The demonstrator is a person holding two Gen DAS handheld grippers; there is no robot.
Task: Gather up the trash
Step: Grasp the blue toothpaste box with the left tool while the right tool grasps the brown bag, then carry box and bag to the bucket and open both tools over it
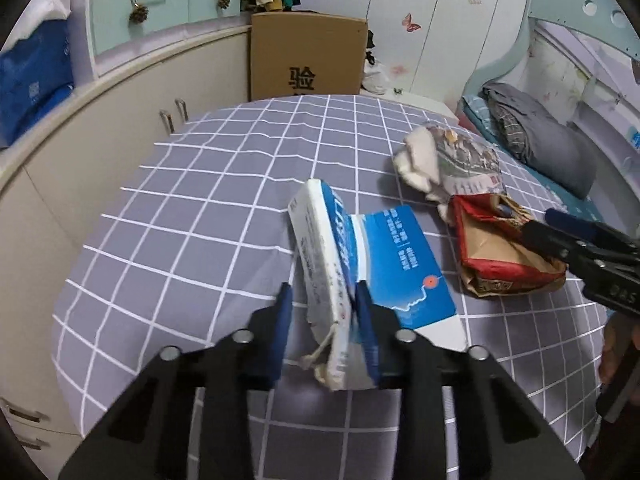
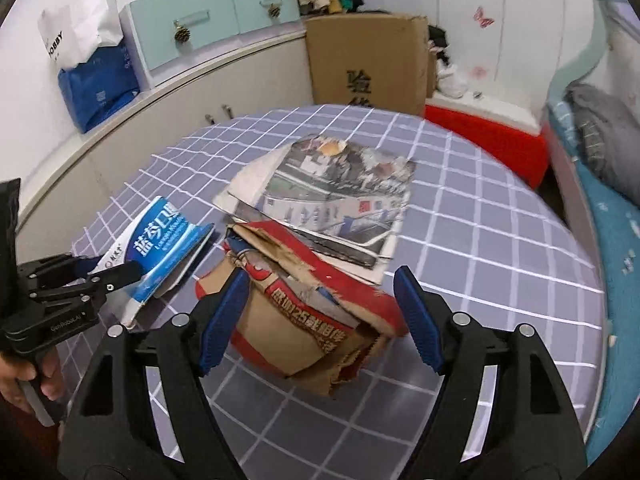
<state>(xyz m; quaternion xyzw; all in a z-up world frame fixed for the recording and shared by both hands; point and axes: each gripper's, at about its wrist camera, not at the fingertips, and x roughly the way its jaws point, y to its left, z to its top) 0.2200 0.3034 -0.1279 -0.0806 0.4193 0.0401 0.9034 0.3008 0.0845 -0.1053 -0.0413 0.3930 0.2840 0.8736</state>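
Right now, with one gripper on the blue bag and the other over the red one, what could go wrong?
1. The left gripper pinches only one folded side of the blue and white paper bag; the loose flap could drag or tear.
2. The right gripper stands open around the torn red and brown paper bag; closing may crush it or rip it further.
3. The printed paper bag overlaps the red one and could be dragged along.

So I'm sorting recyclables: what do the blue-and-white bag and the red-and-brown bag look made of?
The flattened blue-and-white bag looks like glossy coated paper: sharp creases, slight sheen, a white cord handle. The crumpled red-and-brown bag looks like matte kraft paper: brown fibrous surface, ragged torn edges. Any inner lining can't be told.
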